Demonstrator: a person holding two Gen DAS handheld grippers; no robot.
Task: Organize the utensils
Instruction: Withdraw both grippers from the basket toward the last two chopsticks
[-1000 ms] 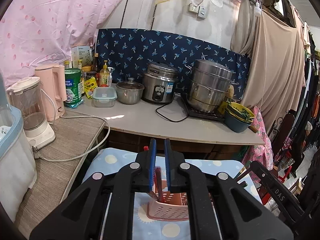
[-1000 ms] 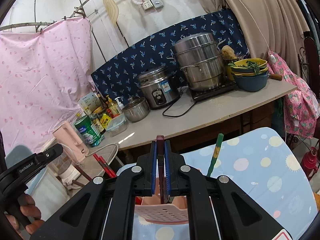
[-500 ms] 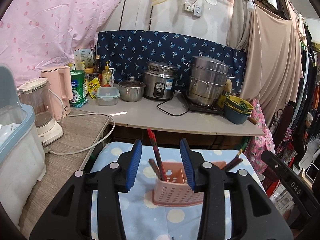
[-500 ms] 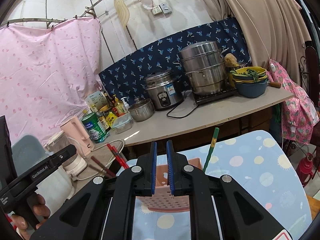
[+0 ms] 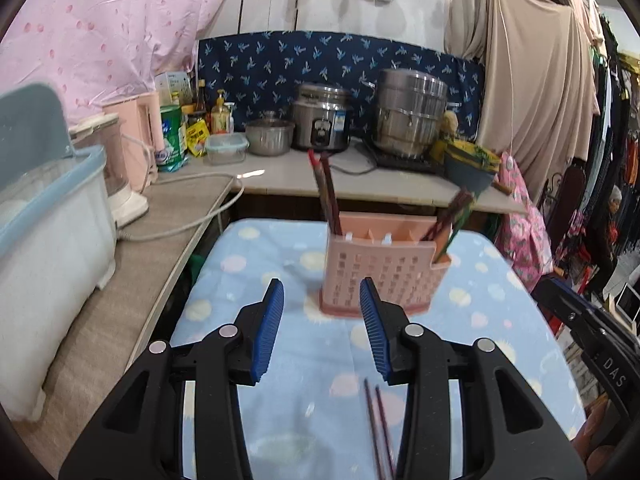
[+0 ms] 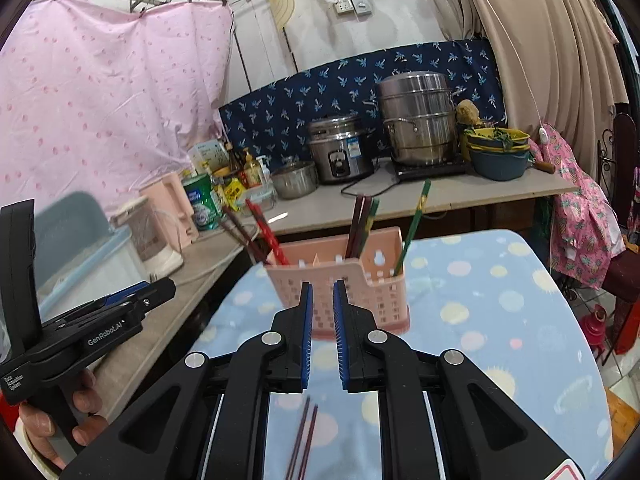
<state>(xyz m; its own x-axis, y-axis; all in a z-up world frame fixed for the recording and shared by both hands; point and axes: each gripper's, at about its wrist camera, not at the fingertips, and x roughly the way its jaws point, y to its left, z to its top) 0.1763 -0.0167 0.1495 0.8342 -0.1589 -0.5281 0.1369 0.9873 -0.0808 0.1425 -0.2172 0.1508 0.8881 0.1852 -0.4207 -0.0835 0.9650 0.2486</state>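
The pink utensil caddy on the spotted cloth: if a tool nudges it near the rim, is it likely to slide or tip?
Probably tip. The pink utensil caddy looks like thin perforated plastic, so likely light, and stands tall on a narrow base. The chopsticks lean outward well above its rim, raising the weight. The soft spotted cloth would probably grip the base rather than let it slide.

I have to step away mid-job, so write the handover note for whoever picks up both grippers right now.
Left gripper: open, nothing between the pads.
Right gripper: nearly closed with a narrow gap, holding nothing.
Pink utensil basket stands upright on the blue dotted cloth, ahead of both grippers.
Done: red and dark chopsticks stand in its left end; dark and green ones in the right end.
Left: one dark pair of chopsticks lies flat on the cloth, close in front of the grippers. It probably goes into the basket next.
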